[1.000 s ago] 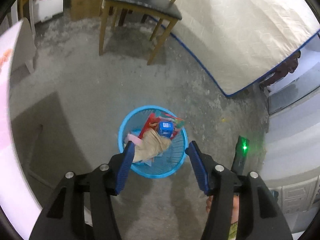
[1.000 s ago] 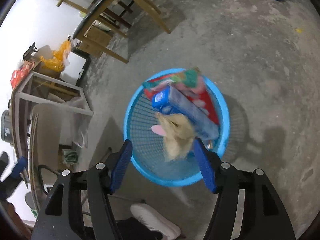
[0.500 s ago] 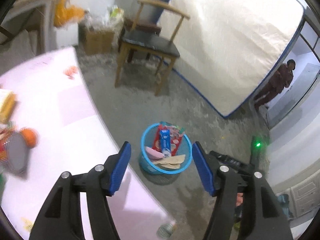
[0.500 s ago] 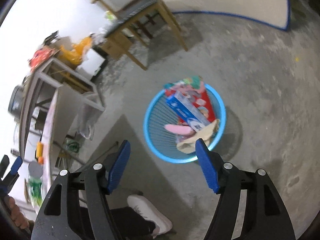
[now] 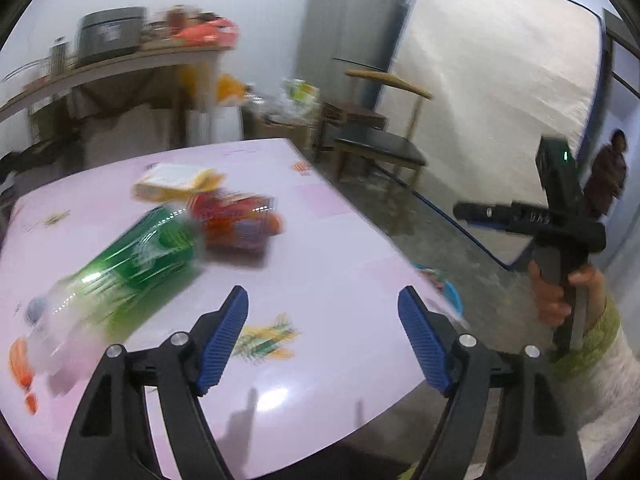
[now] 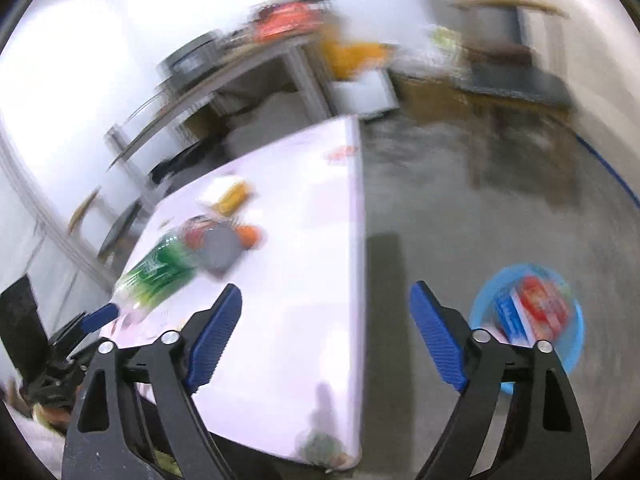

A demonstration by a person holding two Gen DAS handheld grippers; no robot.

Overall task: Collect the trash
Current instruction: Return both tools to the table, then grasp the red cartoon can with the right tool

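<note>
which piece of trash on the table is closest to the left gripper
The clear plastic bottle with the green label, lying on its side just ahead-left of the open left gripper. The red packet and yellow box lie farther back.

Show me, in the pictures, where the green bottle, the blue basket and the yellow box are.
green bottle (image 5: 140, 256): left wrist view, on its green label.
blue basket (image 6: 576, 344): right wrist view, on its right rim.
yellow box (image 5: 176, 184): left wrist view, on its top face.

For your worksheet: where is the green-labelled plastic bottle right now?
The green-labelled bottle lies on its side on the pink table, left of centre in the left wrist view, just in front of the red packet.
</note>
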